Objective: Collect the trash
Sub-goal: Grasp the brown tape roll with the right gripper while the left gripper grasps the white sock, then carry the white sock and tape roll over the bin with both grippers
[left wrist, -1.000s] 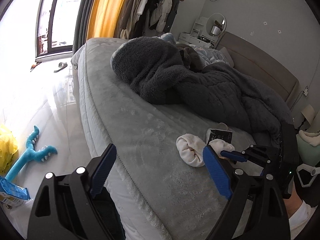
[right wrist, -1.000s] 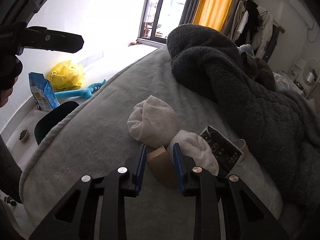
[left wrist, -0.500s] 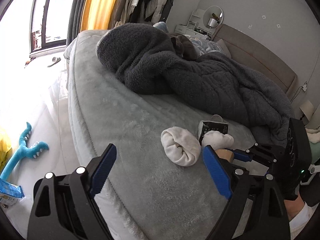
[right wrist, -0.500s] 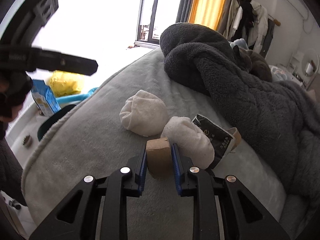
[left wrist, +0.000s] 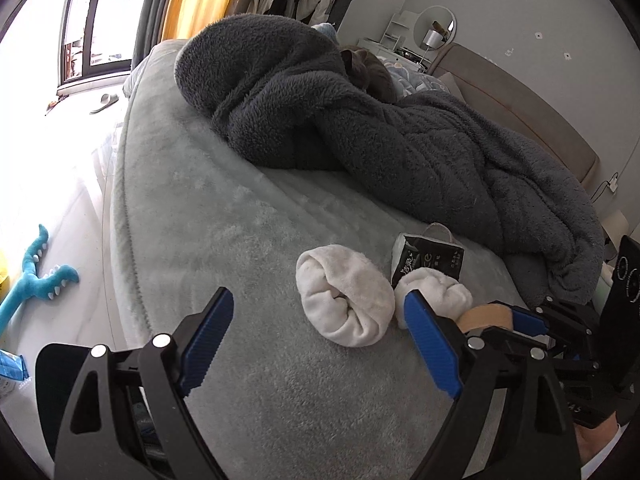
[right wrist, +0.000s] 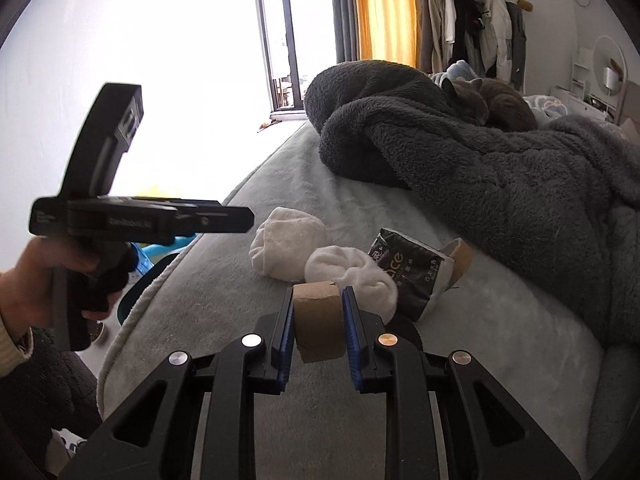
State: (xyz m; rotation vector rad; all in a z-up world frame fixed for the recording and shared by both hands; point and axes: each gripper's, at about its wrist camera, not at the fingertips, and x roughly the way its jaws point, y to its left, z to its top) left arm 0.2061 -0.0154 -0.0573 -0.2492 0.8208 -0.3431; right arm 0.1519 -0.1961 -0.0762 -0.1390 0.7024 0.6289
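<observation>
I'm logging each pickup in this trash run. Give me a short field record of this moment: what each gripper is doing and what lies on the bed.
right gripper: shut on cardboard tube, lifted off the bed
left gripper: jaws closing, nothing between them
bed cover: grey, plush
sock bundles: two white rolls, side by side
black wrapper: crumpled, lying behind the nearer roll
dark blanket: heaped across the bed
cat: curled on the blanket
</observation>
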